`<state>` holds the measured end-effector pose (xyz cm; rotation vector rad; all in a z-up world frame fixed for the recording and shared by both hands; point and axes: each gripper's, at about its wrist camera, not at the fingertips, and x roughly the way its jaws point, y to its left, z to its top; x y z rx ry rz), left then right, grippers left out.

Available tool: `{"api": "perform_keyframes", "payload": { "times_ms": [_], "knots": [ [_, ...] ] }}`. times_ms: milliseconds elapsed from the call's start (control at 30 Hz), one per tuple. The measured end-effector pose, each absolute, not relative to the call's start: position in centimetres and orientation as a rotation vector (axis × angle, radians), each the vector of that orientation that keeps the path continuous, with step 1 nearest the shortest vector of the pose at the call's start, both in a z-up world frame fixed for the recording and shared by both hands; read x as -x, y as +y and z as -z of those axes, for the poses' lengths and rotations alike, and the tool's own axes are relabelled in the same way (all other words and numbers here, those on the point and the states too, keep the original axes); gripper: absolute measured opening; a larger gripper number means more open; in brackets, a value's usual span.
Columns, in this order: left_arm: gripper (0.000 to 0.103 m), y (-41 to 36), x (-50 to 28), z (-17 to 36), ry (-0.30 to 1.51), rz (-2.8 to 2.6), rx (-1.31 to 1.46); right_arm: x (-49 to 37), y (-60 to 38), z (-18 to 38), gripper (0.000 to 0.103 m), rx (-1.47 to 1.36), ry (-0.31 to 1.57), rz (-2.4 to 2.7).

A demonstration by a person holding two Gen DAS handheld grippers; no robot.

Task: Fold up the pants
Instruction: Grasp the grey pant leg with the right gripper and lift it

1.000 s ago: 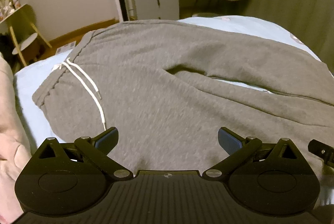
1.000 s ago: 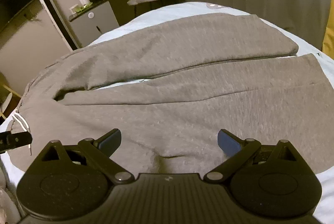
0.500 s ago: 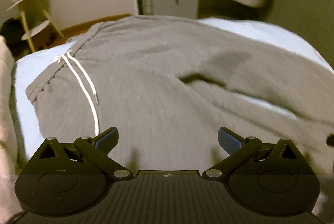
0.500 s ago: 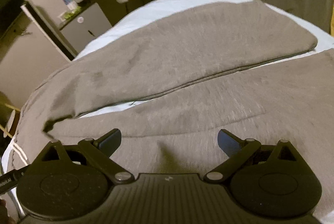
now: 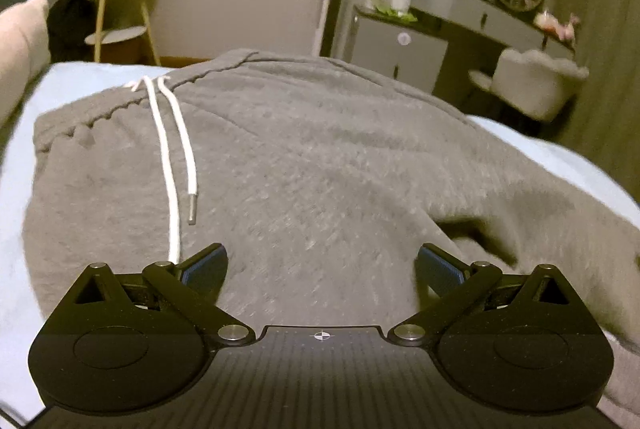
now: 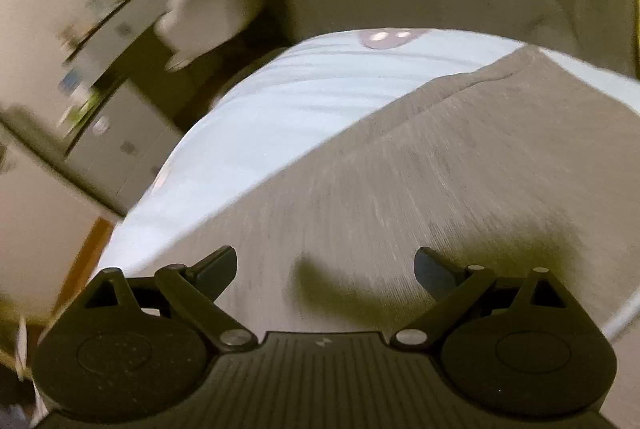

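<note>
We see the grey pants (image 5: 320, 157) spread flat on the light blue bed (image 6: 288, 97), white drawstring (image 5: 172, 149) near the waistband. Our left gripper (image 5: 322, 265) hovers released and empty above the hip; our right gripper (image 6: 324, 265), jaws wide though just narrowing slightly, grasps nothing above a leg.

Support surface: a bed covered with a smooth pale blue sheet (image 5: 76, 85). Lying directly on it, a pair of grey fleece sweatpants (image 5: 320, 169), spread flat, elastic waistband at the far left. The sheet shows bare along the left edge and at the far right; from the right wrist view it is bare beyond the trouser leg's far edge.
</note>
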<state>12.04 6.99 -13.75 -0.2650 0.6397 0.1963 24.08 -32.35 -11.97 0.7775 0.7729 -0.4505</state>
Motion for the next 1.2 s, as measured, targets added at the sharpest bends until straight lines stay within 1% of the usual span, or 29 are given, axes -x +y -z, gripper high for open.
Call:
{"api": "perform_keyframes", "payload": {
  "times_ms": [167, 233, 267, 333, 400, 433, 467, 500, 533, 567, 600, 633, 767, 833, 933, 1067, 1167, 1200],
  "knots": [
    [0.103, 6.8, -12.6, 14.8, 0.625, -0.215, 0.24, -29.9, -33.7, 12.8, 0.083, -0.781, 0.77, 0.568],
    [0.103, 6.6, -12.6, 14.9, 0.613, -0.218, 0.223, -31.4, -34.2, 13.4, 0.076, -0.797, 0.793, 0.613],
    [0.103, 6.5, -12.5, 14.9, 0.607, -0.218, 0.216, -32.0, -34.2, 13.7, 0.074, -0.793, 0.811, 0.637],
    [0.103, 6.4, -12.5, 15.1, 0.61, -0.221, 0.211, -33.0, -34.2, 14.3, 0.068, -0.762, 0.839, 0.693],
    [0.103, 6.5, -12.6, 15.2, 0.615, -0.222, 0.212, -33.5, -34.2, 14.9, 0.056, -0.729, 0.856, 0.733],
    [0.103, 6.5, -12.6, 15.2, 0.616, -0.222, 0.214, -33.5, -34.0, 15.0, 0.048, -0.715, 0.857, 0.748],
    [0.103, 6.5, -12.5, 15.2, 0.616, -0.221, 0.215, -33.2, -33.8, 15.0, 0.044, -0.699, 0.855, 0.757],
    [0.103, 6.6, -12.5, 15.1, 0.616, -0.222, 0.218, -32.9, -33.7, 15.1, 0.036, -0.679, 0.851, 0.758],
    [0.103, 6.5, -12.5, 15.1, 0.618, -0.222, 0.218, -32.6, -33.8, 15.1, 0.032, -0.673, 0.845, 0.748],
    [0.103, 6.5, -12.4, 15.1, 0.618, -0.222, 0.216, -32.2, -33.9, 15.1, 0.02, -0.682, 0.836, 0.734],
    [0.103, 6.5, -12.4, 15.1, 0.617, -0.222, 0.215, -31.5, -34.2, 15.1, 0.009, -0.707, 0.82, 0.713],
    [0.103, 6.5, -12.4, 15.1, 0.617, -0.223, 0.216, -30.4, -34.4, 14.7, 0.007, -0.737, 0.786, 0.686],
    [0.103, 6.3, -12.5, 15.0, 0.619, -0.231, 0.209, -25.8, -32.9, 12.4, 0.005, -0.66, 0.666, 0.58],
    [0.103, 6.2, -12.4, 15.1, 0.62, -0.235, 0.207, -22.0, -31.2, 11.4, 0.005, -0.609, 0.612, 0.532],
    [0.103, 6.2, -12.3, 15.1, 0.621, -0.237, 0.209, -15.7, -28.8, 11.6, 0.005, -0.627, 0.556, 0.486],
    [0.103, 6.2, -12.1, 15.1, 0.627, -0.236, 0.213, -9.8, -26.0, 14.5, 0.004, -0.713, 0.611, 0.471],
    [0.103, 6.3, -12.0, 15.1, 0.63, -0.233, 0.213, -8.4, -25.3, 16.6, 0.003, -0.708, 0.702, 0.48],
    [0.103, 6.3, -12.0, 15.1, 0.631, -0.233, 0.212, -8.1, -25.8, 16.8, 0.003, -0.735, 0.706, 0.473]
  ]
}}
